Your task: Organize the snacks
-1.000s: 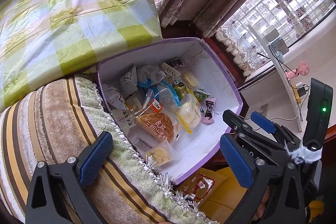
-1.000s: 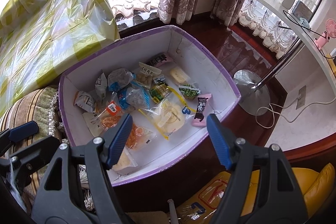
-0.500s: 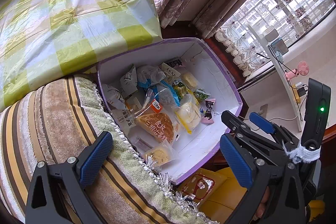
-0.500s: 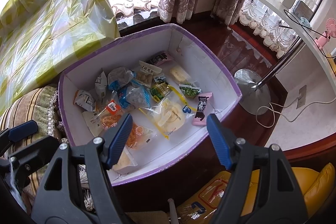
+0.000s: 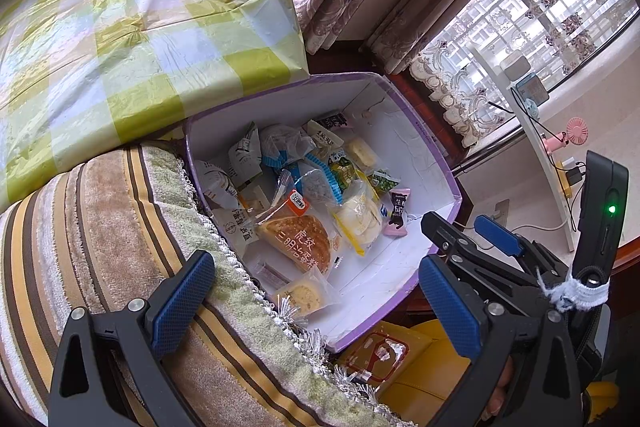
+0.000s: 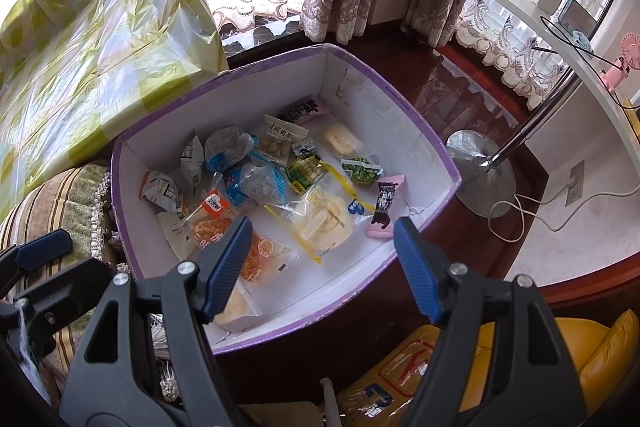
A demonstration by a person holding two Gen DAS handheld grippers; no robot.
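Note:
A white box with a purple rim point(image 5: 436, 163) point(image 6: 424, 135) holds several wrapped snacks. Among them are a brown sandwich cake point(image 5: 298, 239), a yellow-striped pastry bag point(image 6: 324, 221), a pink candy bar point(image 6: 384, 207) point(image 5: 398, 213) and green pea packets point(image 6: 360, 171). My left gripper point(image 5: 316, 303) hovers open above the box's near left edge and the striped cushion, nothing between its fingers. My right gripper point(image 6: 322, 265) hangs open over the box's near side, empty. Its blue pads also show in the left wrist view point(image 5: 498, 235).
A green-and-white checked plastic sheet point(image 5: 132, 11) covers a table left of the box. A striped fringed cushion point(image 5: 100, 227) lies at the box's left. Yellow packaging point(image 6: 408, 371) sits below. A chrome stand base point(image 6: 480, 171), cables and curtains stand to the right.

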